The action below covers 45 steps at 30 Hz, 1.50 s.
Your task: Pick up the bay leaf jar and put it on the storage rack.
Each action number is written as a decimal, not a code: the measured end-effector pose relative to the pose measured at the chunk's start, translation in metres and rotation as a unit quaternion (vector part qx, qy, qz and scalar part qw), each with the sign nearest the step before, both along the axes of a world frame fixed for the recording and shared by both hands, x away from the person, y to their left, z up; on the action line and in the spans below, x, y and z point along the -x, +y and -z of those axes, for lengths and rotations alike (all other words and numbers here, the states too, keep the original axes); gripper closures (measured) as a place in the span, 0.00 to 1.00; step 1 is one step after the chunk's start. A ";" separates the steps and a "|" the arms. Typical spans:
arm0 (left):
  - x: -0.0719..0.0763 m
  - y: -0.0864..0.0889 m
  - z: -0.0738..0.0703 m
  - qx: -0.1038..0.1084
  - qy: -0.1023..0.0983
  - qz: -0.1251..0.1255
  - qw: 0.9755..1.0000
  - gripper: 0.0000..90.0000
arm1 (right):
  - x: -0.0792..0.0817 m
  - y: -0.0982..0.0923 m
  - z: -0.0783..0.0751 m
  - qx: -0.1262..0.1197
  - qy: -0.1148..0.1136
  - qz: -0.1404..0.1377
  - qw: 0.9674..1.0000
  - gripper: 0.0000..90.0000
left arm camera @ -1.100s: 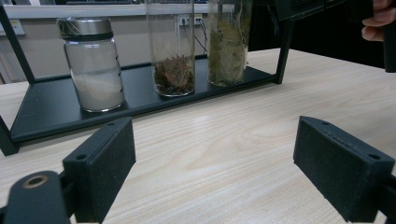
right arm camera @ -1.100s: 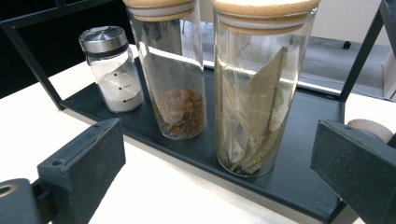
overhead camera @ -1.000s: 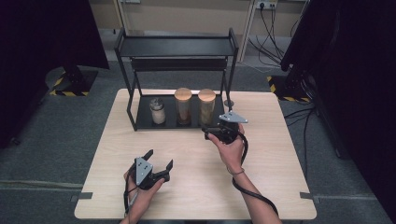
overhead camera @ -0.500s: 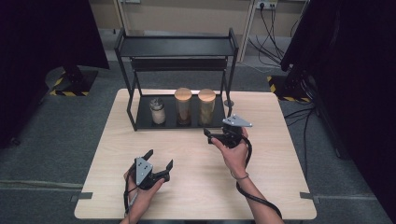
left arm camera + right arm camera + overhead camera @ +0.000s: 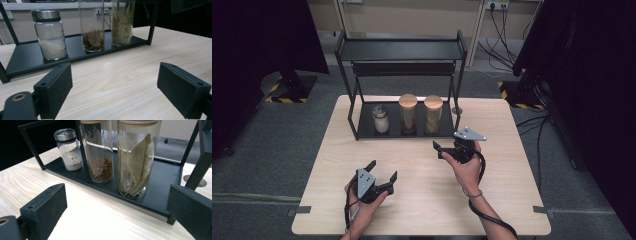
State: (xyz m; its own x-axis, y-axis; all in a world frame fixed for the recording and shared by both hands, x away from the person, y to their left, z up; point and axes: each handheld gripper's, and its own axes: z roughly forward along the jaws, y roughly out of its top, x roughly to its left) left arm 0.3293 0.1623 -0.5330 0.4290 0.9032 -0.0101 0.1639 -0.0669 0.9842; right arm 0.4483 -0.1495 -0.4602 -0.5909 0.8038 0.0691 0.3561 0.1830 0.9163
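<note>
A black two-tier rack [image 5: 402, 50] stands at the table's far side. Its lower shelf [image 5: 160, 182] carries three jars. The short one has a silver lid and white powder [image 5: 381, 119] [image 5: 50, 35] [image 5: 69, 150]. The middle one is tall and holds brown spice [image 5: 408, 114] [image 5: 93, 27] [image 5: 98, 152]. The third is tall and holds bay leaves [image 5: 433, 114] [image 5: 122, 22] [image 5: 136, 160]. My left gripper [image 5: 383, 170] [image 5: 118, 87] rests low near the front, open and empty. My right gripper [image 5: 438, 150] [image 5: 117, 210] hovers in front of the rack's right end, open, facing the jars.
The wooden table [image 5: 427, 200] has bare surface between the rack and both grippers. A round hole [image 5: 192, 180] sits in the tabletop by the rack's right leg. Dark curtains and cables [image 5: 512, 30] surround the table on the grey floor.
My right gripper has drawn back a little from the rack toward the person. The left gripper has stayed where it was.
</note>
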 end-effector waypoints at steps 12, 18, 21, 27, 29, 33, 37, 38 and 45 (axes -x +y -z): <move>0.000 0.000 0.000 0.001 -0.001 0.000 1.000 0.14 | 0.011 -0.007 0.008 0.007 0.005 -0.005 1.000 0.04; 0.000 0.000 0.000 0.000 -0.001 0.000 1.000 0.14 | 0.016 -0.013 0.011 0.005 0.008 -0.004 1.000 0.04; 0.000 0.000 0.000 0.001 -0.001 0.000 1.000 0.14 | 0.019 -0.015 0.012 0.005 0.009 -0.005 1.000 0.04; 0.000 0.000 0.000 0.001 -0.002 0.000 1.000 0.14 | 0.024 -0.019 0.017 0.005 0.012 -0.006 1.000 0.04; 0.000 0.000 0.000 0.000 -0.002 0.000 1.000 0.14 | 0.026 -0.021 0.019 0.004 0.014 -0.006 1.000 0.04; 0.000 0.000 0.000 0.000 -0.002 -0.001 1.000 0.14 | 0.030 -0.025 0.023 0.005 0.019 -0.005 1.000 0.04; 0.000 0.000 0.000 0.000 -0.001 -0.001 1.000 0.14 | 0.034 -0.029 0.027 0.005 0.020 -0.004 1.000 0.03; 0.000 0.000 0.000 0.000 -0.001 -0.001 1.000 0.14 | 0.035 -0.030 0.028 0.005 0.021 -0.004 1.000 0.03; 0.000 0.000 0.000 0.001 -0.001 -0.001 1.000 0.14 | 0.038 -0.034 0.033 0.005 0.023 -0.002 1.000 0.03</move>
State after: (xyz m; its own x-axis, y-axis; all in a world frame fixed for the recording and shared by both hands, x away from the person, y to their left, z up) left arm 0.3289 0.1624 -0.5331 0.4266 0.9044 -0.0100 0.1612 -0.0652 0.9848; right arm 0.4100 -0.1834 -0.4927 -0.5903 0.8024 0.0874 0.3965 0.1940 0.8973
